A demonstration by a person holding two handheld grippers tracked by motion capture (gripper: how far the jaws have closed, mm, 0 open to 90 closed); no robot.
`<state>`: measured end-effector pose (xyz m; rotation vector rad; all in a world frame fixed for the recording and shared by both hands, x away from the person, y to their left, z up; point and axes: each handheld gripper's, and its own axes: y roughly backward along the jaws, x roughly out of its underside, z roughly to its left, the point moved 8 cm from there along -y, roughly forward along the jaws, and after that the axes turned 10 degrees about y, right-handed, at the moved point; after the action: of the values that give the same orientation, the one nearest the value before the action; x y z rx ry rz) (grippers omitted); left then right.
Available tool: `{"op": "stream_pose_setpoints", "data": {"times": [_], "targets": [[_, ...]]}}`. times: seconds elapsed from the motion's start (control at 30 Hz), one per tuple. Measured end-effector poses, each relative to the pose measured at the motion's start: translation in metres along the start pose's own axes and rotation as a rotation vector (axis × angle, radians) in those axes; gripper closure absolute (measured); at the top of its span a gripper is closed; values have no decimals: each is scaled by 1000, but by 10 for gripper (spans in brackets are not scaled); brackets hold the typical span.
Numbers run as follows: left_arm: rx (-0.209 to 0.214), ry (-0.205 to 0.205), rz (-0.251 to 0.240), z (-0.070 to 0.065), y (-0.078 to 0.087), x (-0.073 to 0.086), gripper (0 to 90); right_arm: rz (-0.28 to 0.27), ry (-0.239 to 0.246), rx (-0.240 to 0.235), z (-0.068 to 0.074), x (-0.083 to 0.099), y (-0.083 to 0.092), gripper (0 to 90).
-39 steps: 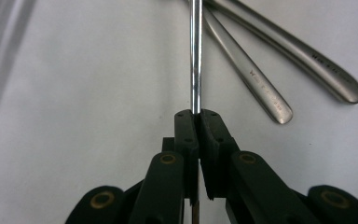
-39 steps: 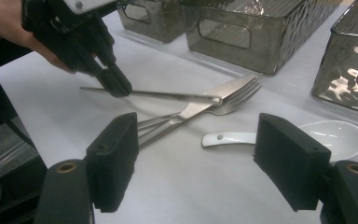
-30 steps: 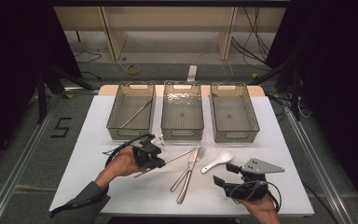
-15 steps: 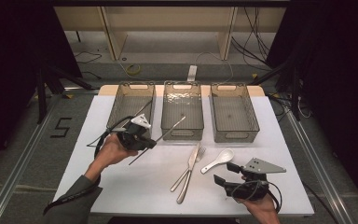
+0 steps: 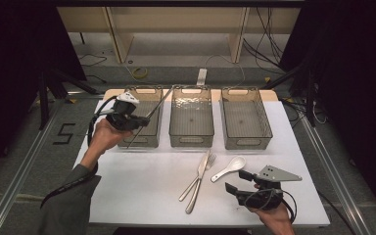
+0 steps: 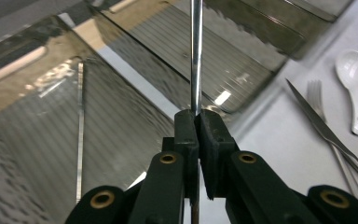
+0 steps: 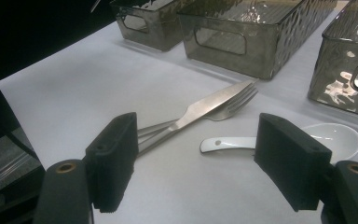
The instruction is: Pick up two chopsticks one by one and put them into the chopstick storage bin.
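That metal chopstick (image 6: 196, 56) you've got pinched tight in your left gripper (image 5: 136, 121) is hanging over the left bin (image 5: 152, 142), which already holds its twin (image 6: 79, 135), so dropping it there makes sense. Your right gripper (image 7: 196, 161) rests on the surface (image 5: 142, 186), fingers spread, facing the knife (image 7: 205, 114), fork (image 7: 235, 103) and spoon (image 7: 326, 137).

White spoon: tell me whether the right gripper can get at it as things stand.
Probably yes: the right gripper is open, and the white spoon lies on bare table just ahead, beside the knife.
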<state>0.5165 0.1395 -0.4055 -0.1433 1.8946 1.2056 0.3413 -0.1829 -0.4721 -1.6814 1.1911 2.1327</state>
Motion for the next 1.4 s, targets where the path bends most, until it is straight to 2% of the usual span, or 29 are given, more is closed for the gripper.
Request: {"op": "stream_pose_setpoints", "data": {"times": [0.2, 0.3, 0.6, 0.63, 0.7, 0.77, 0.87, 0.97, 1.4], "targets": [[-46, 27, -8, 24, -3, -11, 859, -1, 1, -2, 0, 0, 0, 309], [-64, 54, -11, 36, -7, -13, 858, -3, -4, -1, 0, 0, 0, 309], [-113, 105, -30, 64, -17, -20, 858, 3, -6, -7, 0, 1, -1, 308], [-117, 112, -32, 66, -19, -20, 859, 0, -8, -7, 0, 1, -1, 308], [-131, 99, -18, 70, -22, -18, 859, -3, -8, -7, -1, 1, -1, 307], [-128, 126, -26, 74, -26, -16, 859, -5, -10, -7, -1, 1, 0, 307], [-136, 141, -18, 79, -32, -11, 858, -2, -7, -9, 0, 1, 0, 307], [-163, 131, -11, 84, -35, -6, 858, -2, -7, -9, 0, 1, -1, 307], [-173, 187, -16, 96, -39, 7, 856, 3, -6, -9, 1, 1, -1, 307]]}}
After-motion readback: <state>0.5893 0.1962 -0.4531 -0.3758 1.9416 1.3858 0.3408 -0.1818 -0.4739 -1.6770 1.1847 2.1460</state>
